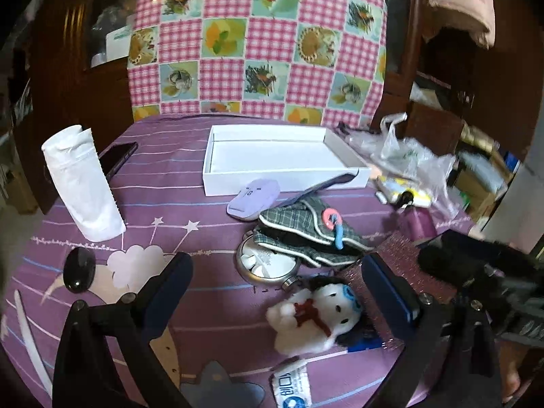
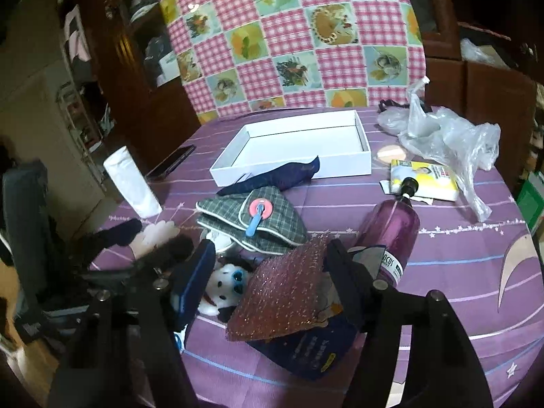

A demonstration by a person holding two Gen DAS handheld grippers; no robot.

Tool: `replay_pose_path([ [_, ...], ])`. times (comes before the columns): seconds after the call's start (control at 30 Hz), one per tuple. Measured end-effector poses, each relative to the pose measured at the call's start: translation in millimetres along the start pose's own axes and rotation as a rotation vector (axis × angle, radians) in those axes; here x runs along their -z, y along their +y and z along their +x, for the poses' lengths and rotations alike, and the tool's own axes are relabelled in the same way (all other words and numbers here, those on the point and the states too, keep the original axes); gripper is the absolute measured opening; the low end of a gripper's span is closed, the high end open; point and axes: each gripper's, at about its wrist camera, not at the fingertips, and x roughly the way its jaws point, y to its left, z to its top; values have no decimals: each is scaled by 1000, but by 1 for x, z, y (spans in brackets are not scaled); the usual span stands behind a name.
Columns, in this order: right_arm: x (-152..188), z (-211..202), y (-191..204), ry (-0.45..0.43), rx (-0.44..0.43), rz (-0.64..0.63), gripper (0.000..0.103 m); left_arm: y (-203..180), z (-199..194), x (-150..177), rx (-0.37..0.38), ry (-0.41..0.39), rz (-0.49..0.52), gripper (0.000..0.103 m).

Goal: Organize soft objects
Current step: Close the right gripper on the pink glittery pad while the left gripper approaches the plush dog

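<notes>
A white plush dog (image 1: pixel 314 316) lies on the purple tablecloth between my left gripper's (image 1: pixel 282 292) open fingers; it also shows in the right wrist view (image 2: pixel 226 284). My right gripper (image 2: pixel 268 268) is open around a glittery pink sponge cloth (image 2: pixel 282 299) that rests on a dark blue packet (image 2: pixel 307 348). A green plaid pouch (image 1: pixel 306 234) (image 2: pixel 251 221) with a pink-blue clip lies in the middle. A dark blue sock (image 2: pixel 282 176) leans on the empty white box (image 1: pixel 282 156) (image 2: pixel 299 149). A lilac soft item (image 1: pixel 253 199) lies beside the box.
A white cloth roll (image 1: pixel 81 183) and a phone (image 1: pixel 117 158) are at the left. A purple bottle (image 2: pixel 391 231), a yellow packet (image 2: pixel 425 178) and plastic bags (image 2: pixel 445 139) are at the right. A round tin (image 1: pixel 267 265), a black mouse (image 1: pixel 80 268) and a small sachet (image 1: pixel 292 387) lie near me.
</notes>
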Motion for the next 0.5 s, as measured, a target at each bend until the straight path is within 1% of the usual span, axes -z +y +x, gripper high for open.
replay_pose_path([
  [0.1, 5, -3, 8, -31, 57, -65, 68, -3, -3, 0, -14, -9, 20, 99],
  [0.17, 4, -3, 11, -24, 76, -84, 68, -4, -3, 0, -18, -5, 30, 99],
  [0.27, 3, -2, 10, 6, 97, -80, 68, 2, 2, -1, 19, 41, 10, 98],
  [0.3, 3, -2, 9, 13, 101, -82, 65, 5, 4, -1, 32, 57, 0, 94],
  [0.33, 3, -1, 9, 24, 98, -81, 56, 7, 7, -1, 38, 78, -1, 90],
  [0.37, 3, 0, 8, 40, 85, -77, 52, 8, 11, -1, 46, 107, 6, 82],
  [0.4, 4, 2, 7, 67, 56, -67, 52, 9, 14, -1, 52, 124, 8, 77],
  [0.47, 5, 6, 6, 96, 29, -54, 52, 12, 21, 2, 80, 169, -8, 74],
  [0.5, 6, 9, 5, 108, 34, -53, 52, 13, 25, 4, 111, 195, -20, 73],
])
